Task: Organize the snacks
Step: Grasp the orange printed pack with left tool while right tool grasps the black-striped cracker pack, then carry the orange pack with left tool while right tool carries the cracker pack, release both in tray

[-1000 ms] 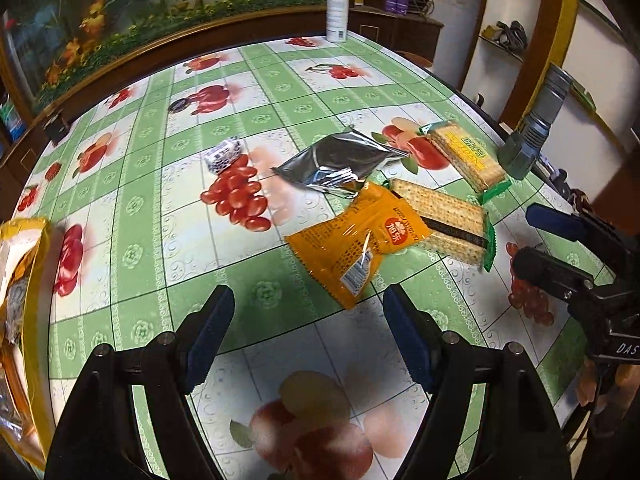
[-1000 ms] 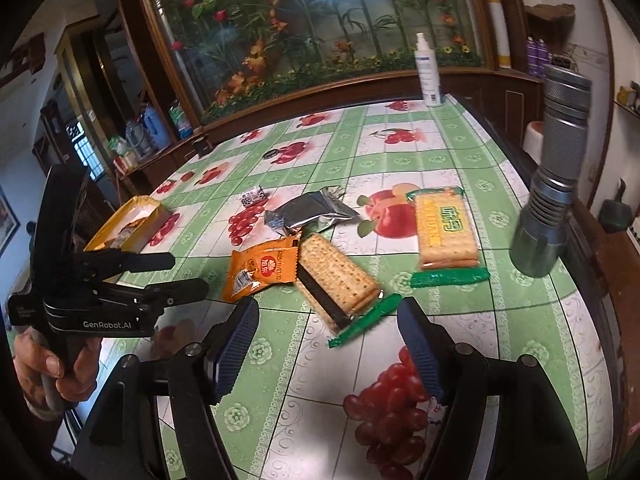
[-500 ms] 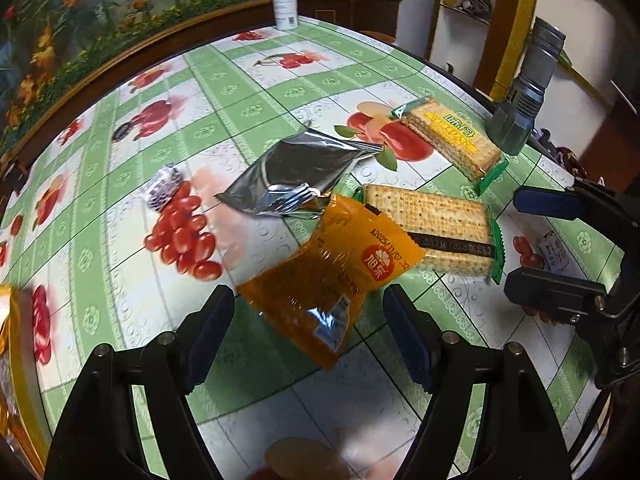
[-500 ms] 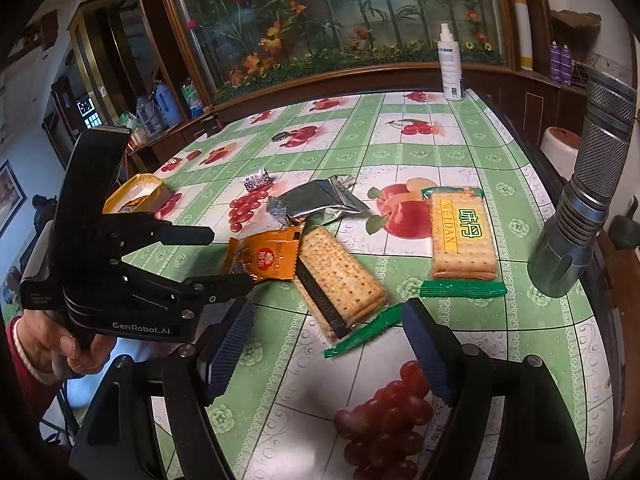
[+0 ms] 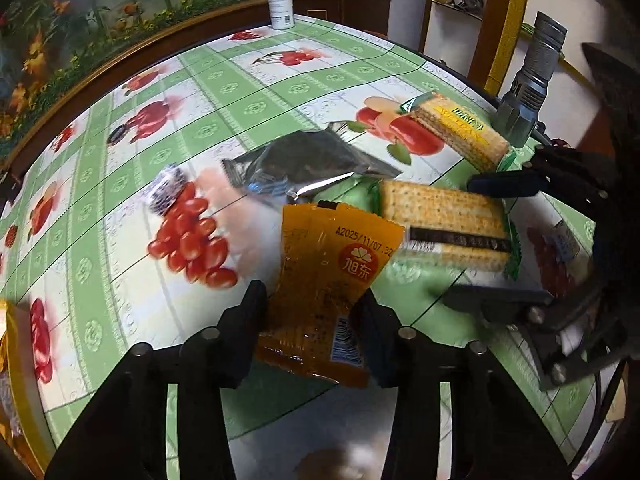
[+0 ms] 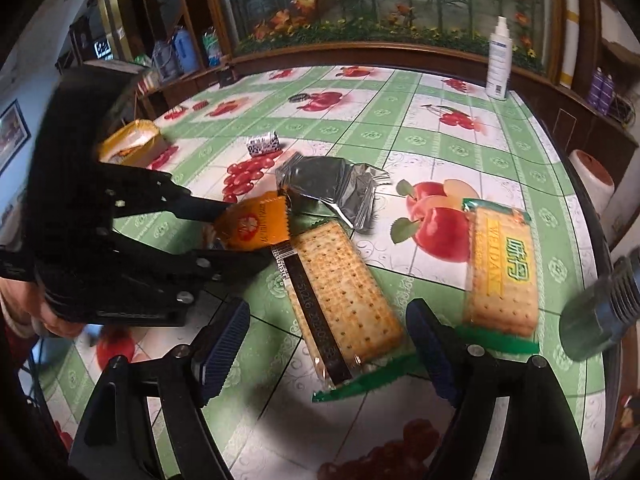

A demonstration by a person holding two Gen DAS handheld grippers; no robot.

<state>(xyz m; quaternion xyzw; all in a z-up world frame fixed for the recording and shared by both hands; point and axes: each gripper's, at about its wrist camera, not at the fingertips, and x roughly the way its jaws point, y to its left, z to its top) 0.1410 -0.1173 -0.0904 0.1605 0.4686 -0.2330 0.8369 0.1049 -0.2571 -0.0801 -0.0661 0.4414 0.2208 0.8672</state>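
On the table we're early: left tool (image 5: 312, 312) pinched on the orange packet (image 5: 326, 276); right tool (image 6: 328, 344) wide open astride the cracker pack (image 6: 344, 296); silver pouch (image 6: 332, 188), yellow wafer pack (image 6: 502, 276) unsorted.

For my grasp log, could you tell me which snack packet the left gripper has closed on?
The orange packet, pinched between the left gripper fingers; every other snack lies ungripped.

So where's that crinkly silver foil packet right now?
The crinkly silver foil packet lies mid-table in the right wrist view, just beyond the orange snack pouch pinched in the left gripper, beside the printed red apple.
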